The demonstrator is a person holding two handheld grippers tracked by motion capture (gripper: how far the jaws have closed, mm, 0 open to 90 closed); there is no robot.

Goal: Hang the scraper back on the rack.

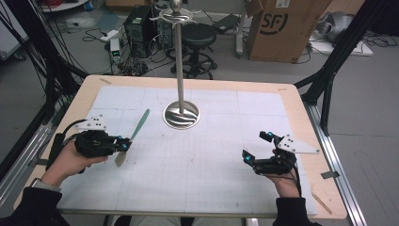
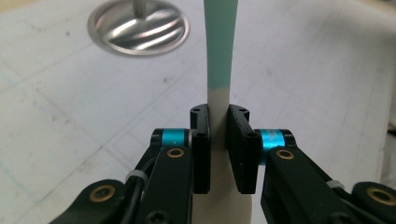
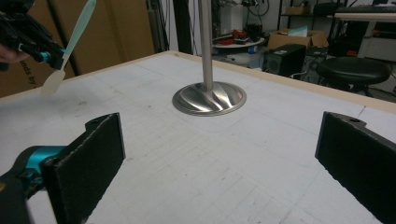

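White gridded table [image 1: 197, 165]; left gripper [image 1: 123, 143] clamped on spatula [image 1: 134, 134]; right gripper [image 1: 258, 147] agape.

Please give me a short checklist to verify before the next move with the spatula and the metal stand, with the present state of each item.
1. Left gripper shut on the spatula: ok, both pads press its white neck.
2. Spatula lifted off the mat: ok, seen in the right gripper view.
3. Right gripper free: ok, jaws wide open, nothing between them.
4. Metal stand upright on its round base: ok.
5. Hooks at the stand's top free: cannot tell, too small.
6. Mat between spatula and stand unobstructed: ok.
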